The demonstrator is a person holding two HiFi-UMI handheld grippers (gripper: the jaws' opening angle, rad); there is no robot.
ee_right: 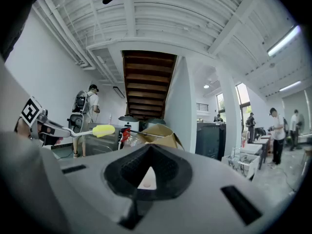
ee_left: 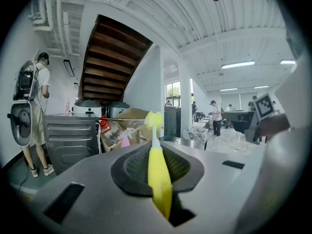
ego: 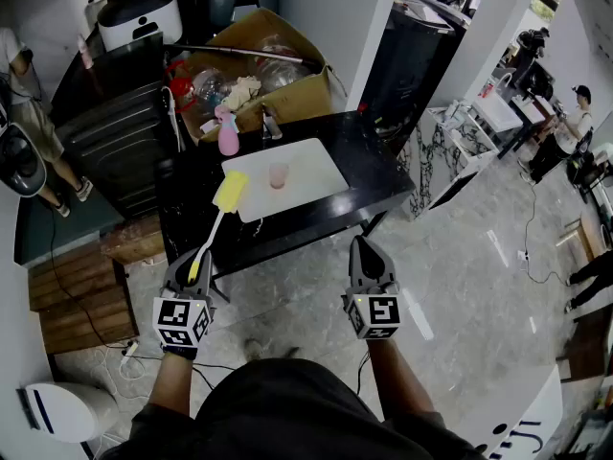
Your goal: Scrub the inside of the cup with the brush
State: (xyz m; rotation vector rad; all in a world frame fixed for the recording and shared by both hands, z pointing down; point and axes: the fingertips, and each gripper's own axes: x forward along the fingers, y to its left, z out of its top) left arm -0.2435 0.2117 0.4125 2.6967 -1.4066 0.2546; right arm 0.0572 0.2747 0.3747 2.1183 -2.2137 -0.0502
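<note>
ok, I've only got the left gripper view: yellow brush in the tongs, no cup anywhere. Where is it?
Observer: Head view has the cup upright on a white board on the black table, ahead of both hands.
Operator: Right side holding anything?
Observer: No. The right tongs are shut with nothing in them, short of the table.
Operator: Brush in the cup?
Observer: No. The brush has its sponge end left of the cup, clear of it.
</note>
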